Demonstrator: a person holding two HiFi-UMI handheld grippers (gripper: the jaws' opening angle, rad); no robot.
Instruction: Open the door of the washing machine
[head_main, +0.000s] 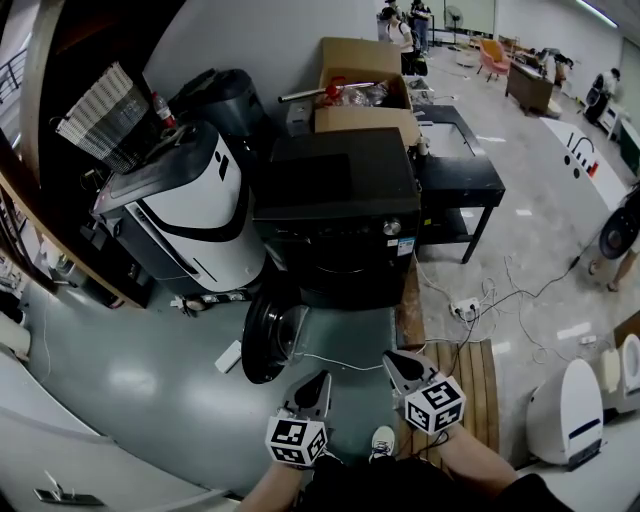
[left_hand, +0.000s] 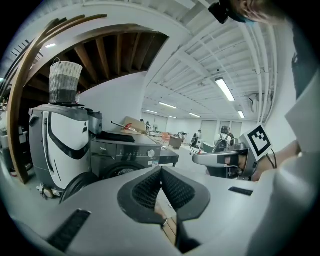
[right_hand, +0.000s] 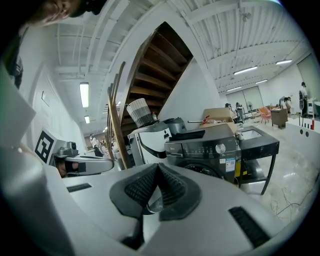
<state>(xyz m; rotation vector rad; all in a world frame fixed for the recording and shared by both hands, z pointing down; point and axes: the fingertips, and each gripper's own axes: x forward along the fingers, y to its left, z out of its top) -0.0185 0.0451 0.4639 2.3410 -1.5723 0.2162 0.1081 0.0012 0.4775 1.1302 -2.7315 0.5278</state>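
A black front-loading washing machine (head_main: 335, 215) stands in the middle of the head view. Its round door (head_main: 266, 336) hangs swung out to the left of the drum opening. Both grippers hover low in front of it, apart from the door. My left gripper (head_main: 320, 382) is shut with nothing between its pads, and my right gripper (head_main: 392, 360) is shut and empty too. In the left gripper view the machine (left_hand: 125, 150) lies ahead, with the open door (left_hand: 77, 186) at lower left. The right gripper view shows the machine (right_hand: 210, 147) ahead on the right.
A white appliance (head_main: 185, 215) with a woven basket (head_main: 100, 110) on top stands left of the machine. A black table (head_main: 462, 175) and a cardboard box (head_main: 365, 90) are on its right and behind. A wooden pallet (head_main: 478, 385), cables and a power strip (head_main: 465, 306) lie on the floor.
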